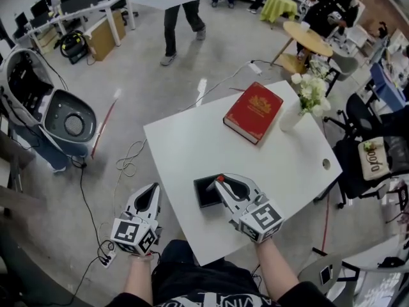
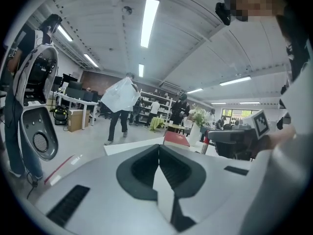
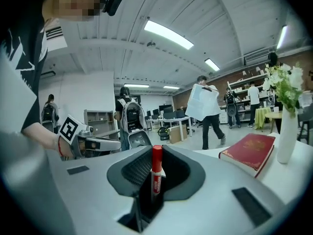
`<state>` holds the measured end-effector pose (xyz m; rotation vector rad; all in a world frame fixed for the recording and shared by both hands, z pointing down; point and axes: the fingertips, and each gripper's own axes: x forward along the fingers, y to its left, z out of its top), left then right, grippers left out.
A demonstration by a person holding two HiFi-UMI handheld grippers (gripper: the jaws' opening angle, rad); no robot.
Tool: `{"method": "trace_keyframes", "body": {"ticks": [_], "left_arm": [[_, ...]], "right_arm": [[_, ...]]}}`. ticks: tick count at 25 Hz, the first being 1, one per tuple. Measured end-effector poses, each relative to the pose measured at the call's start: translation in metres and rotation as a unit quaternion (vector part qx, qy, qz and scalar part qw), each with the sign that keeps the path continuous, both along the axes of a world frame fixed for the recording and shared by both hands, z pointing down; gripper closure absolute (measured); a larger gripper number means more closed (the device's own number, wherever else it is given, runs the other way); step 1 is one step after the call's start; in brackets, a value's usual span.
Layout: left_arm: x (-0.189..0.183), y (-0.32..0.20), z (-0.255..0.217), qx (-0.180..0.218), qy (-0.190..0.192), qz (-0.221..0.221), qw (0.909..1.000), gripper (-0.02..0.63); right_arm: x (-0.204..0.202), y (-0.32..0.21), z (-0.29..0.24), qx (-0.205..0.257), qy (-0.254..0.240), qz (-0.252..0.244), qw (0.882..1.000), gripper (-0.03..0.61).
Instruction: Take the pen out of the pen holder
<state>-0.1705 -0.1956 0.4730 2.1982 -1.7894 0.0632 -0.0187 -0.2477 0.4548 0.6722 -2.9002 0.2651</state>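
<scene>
Open office, white table point(image 1: 185, 142) with book point(image 1: 253, 112) | right claw point(image 1: 220, 181) clamped on red pen point(image 3: 156, 166), kept upright, likely so it draws straight out of the black holder point(image 1: 204, 192) just below | pen tip clear of holder: cannot tell | left claw point(image 1: 151, 196) closed, empty, parked off the table's edge, out of the way

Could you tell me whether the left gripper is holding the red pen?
No, the left gripper is shut on nothing; the red pen stands clamped in the right gripper.
</scene>
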Motion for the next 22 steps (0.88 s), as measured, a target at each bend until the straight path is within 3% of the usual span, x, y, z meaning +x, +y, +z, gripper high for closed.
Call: {"method": "trace_keyframes", "body": {"ticks": [22], "left_arm": [[0.015, -0.030, -0.032, 0.037, -0.007, 0.024, 0.9990, 0.609]], "right_arm": [[0.030, -0.011, -0.056, 0.028, -0.058, 0.034, 0.997, 0.511]]}}
